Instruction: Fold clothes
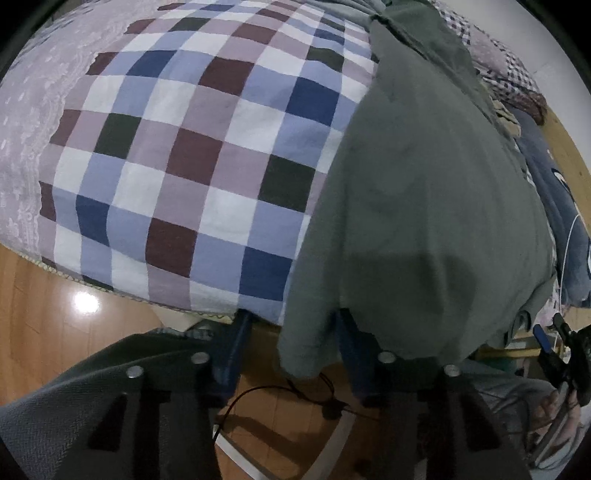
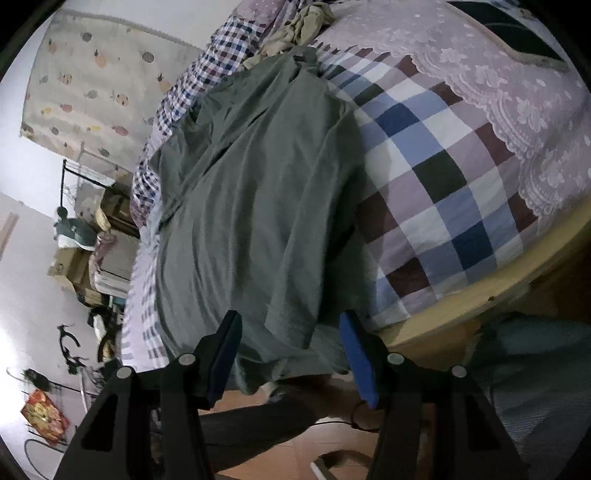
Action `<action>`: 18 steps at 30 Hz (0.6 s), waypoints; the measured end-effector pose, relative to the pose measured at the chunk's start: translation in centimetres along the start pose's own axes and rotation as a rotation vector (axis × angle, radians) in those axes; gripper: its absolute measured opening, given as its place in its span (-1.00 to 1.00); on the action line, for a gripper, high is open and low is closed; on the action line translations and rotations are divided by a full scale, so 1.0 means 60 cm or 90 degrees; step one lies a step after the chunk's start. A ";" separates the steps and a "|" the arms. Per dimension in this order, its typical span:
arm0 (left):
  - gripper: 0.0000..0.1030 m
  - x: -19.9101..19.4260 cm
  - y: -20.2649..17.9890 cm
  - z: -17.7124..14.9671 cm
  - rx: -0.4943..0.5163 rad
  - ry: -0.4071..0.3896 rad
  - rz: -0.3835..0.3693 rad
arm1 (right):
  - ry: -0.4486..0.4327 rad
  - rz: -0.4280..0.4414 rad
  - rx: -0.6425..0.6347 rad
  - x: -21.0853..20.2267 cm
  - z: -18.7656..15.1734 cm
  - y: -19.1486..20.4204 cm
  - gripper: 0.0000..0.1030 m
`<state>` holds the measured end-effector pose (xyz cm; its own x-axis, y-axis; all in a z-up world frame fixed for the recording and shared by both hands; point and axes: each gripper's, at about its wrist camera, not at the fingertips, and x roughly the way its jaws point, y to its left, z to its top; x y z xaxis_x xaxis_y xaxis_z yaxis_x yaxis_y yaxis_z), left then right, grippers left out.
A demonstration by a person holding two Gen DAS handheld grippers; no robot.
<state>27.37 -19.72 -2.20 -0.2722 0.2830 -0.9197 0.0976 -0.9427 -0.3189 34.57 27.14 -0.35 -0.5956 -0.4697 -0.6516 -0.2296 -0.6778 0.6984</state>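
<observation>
A grey-green garment (image 1: 424, 192) lies lengthwise on the checkered bed cover (image 1: 192, 147), and its hem hangs over the near edge of the bed. My left gripper (image 1: 293, 325) is open at that edge. A lower corner of the hem droops between its blue-padded fingers (image 1: 236, 343), and the cloth covers the tip of the right one. In the right wrist view the same garment (image 2: 251, 206) runs away from me. My right gripper (image 2: 290, 328) is open with the hanging hem between its fingers. The right gripper (image 1: 550, 332) also shows small at the far right of the left wrist view.
A dark blue garment (image 1: 554, 206) and a crumpled beige cloth (image 2: 306, 22) lie farther along the bed beside a small-check fabric (image 2: 221, 59). A lace cover (image 2: 498, 74) borders the checks. The wooden bed frame (image 2: 461, 306), a floor cable (image 1: 280, 391), a trouser leg (image 2: 258, 424) and cluttered shelves (image 2: 92, 236) are nearby.
</observation>
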 end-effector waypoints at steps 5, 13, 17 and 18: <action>-0.73 -0.021 0.017 0.008 0.021 -0.003 -0.026 | 0.008 -0.009 -0.002 0.006 -0.002 0.001 0.15; -0.89 -0.044 0.018 -0.007 0.029 -0.029 -0.047 | 0.035 -0.042 0.003 0.043 -0.001 -0.007 0.12; -0.91 -0.040 0.002 0.000 0.013 -0.043 -0.059 | 0.044 -0.046 -0.005 0.060 0.000 -0.005 -0.19; -0.91 -0.042 0.002 -0.001 0.010 -0.045 -0.061 | 0.053 -0.048 -0.010 0.063 0.000 -0.003 -0.53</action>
<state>28.13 -20.52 0.08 -0.3467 0.3596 -0.8663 0.0531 -0.9146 -0.4009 32.40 25.50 -2.95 -0.5109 -0.4619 -0.7250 -0.2591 -0.7214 0.6422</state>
